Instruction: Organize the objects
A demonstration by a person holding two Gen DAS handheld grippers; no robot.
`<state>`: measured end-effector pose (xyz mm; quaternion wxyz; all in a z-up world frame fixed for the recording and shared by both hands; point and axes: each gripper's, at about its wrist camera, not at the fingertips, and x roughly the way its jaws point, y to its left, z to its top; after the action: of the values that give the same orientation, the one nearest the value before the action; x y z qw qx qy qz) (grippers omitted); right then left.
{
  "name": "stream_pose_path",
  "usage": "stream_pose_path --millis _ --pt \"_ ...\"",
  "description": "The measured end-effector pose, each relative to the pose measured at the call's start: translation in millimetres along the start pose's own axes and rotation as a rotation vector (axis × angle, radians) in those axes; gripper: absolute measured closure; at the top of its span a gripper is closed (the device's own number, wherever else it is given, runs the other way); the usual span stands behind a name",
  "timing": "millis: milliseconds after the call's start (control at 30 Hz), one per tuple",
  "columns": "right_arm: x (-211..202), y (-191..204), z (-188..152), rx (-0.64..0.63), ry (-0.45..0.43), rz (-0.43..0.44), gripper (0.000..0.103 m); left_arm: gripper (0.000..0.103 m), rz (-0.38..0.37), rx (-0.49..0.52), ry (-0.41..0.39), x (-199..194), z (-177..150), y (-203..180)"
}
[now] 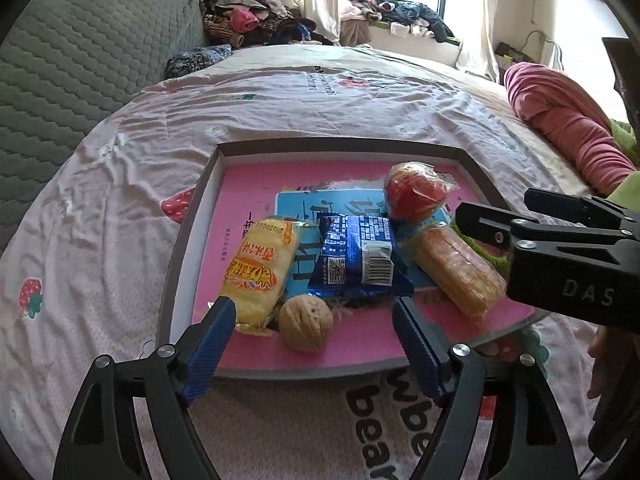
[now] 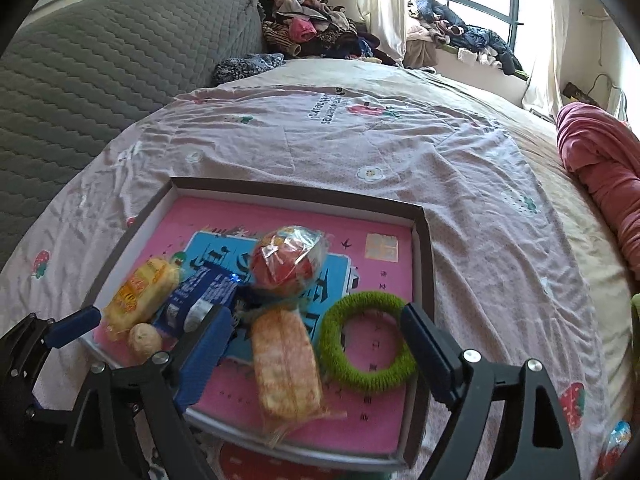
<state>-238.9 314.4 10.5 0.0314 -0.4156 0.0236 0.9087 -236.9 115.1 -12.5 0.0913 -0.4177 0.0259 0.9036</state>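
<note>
Pink strawberry-print sheet [image 2: 320, 152] covers the bed, with a grey quilt [image 1: 80, 60] and clothes pile [image 1: 248, 20] behind. On it lies a shallow box [image 2: 424, 264] with a pink floor, holding a yellow pack [image 1: 260, 276], walnut [image 1: 306, 322], blue pack [image 1: 358, 260], red ball [image 2: 286, 266], orange pack [image 2: 286, 368] and green ring [image 2: 366, 342]. Left gripper [image 1: 314, 338] hangs apart over the walnut. Right gripper [image 2: 316, 346], jaws apart, straddles the orange pack and ring.

Snacks [image 1: 352, 256] crowd tray [image 1: 340, 146]; bedsheet [image 1: 280, 104] open.

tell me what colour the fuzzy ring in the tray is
Green; the fuzzy ring shows best in the right wrist view, lying in the tray.
</note>
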Motion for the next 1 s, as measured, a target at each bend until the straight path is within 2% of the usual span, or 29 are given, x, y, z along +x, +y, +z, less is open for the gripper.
stream_pose_path --millis 267,400,533,633,1000 --pt "-38 2 -2 0.022 -0.041 0.032 0.006 0.017 0.001 -0.001 -0.018 -25 -6 4" --pt "-57 10 -6 0.006 -0.063 0.018 0.001 0.017 -0.013 -0.018 -0.024 -38 -8 8" --pt "-74 15 -12 0.013 -0.074 0.028 0.001 0.017 -0.028 -0.032 -0.032 -52 -8 13" --pt "-85 17 -16 0.022 -0.084 0.013 0.001 0.000 -0.031 -0.036 -0.036 -60 -8 17" --pt "-134 27 -33 0.042 -0.134 -0.010 0.000 0.000 -0.039 -0.041 -0.073 -103 -18 25"
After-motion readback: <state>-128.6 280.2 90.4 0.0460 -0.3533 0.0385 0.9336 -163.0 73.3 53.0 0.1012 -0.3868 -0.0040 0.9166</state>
